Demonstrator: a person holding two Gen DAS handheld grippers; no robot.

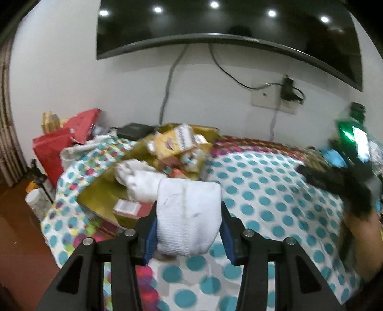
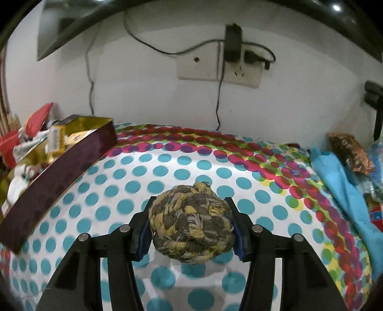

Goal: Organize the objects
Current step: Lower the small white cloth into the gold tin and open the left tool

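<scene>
My left gripper (image 1: 189,222) is shut on a white rolled sock (image 1: 189,215) and holds it above the dotted cloth, just in front of the gold box (image 1: 103,196). The box holds white socks (image 1: 138,179) and yellow packets (image 1: 172,143). My right gripper (image 2: 191,224) is shut on a yellow-and-brown braided rope ball (image 2: 191,222) and holds it above the dotted cloth (image 2: 167,167). The same box, maroon outside (image 2: 59,172), lies to its left. The right gripper shows blurred in the left wrist view (image 1: 340,181).
Red bags (image 1: 59,143) and a jar (image 1: 36,201) sit left of the box. A black TV (image 1: 227,21) hangs on the wall above a socket with a plugged adapter (image 2: 233,45). A blue cloth (image 2: 344,191) and wrapped packets (image 2: 352,153) lie at the right edge.
</scene>
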